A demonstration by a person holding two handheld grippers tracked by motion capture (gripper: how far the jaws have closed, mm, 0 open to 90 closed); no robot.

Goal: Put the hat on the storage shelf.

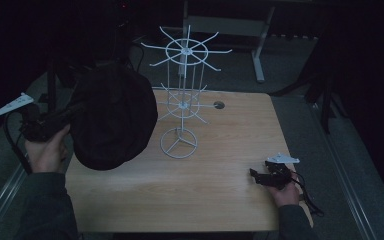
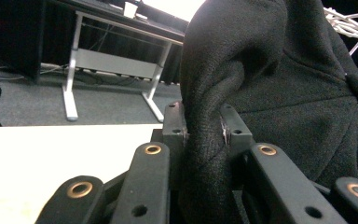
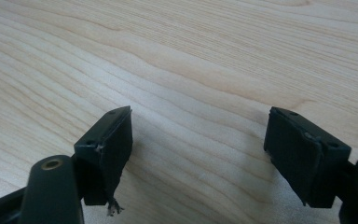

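Note:
A black fabric cap (image 1: 112,117) hangs in the air over the table's left side, held by my left gripper (image 1: 62,117), which is shut on its edge. In the left gripper view a thick fold of the black cap (image 2: 279,93) is pinched between the two jaws of the left gripper (image 2: 204,128). A white wire display rack (image 1: 184,95) with two tiers of radiating hooks stands upright on the wooden table (image 1: 220,195), just right of the cap. My right gripper (image 1: 256,176) rests low at the table's right front, open, with bare wood between its jaws in the right gripper view (image 3: 198,144).
A round cable hole (image 1: 219,105) sits near the table's far edge. Another desk frame (image 1: 257,35) stands behind the table on grey carpet. Bare wood lies between the rack's base and the right gripper.

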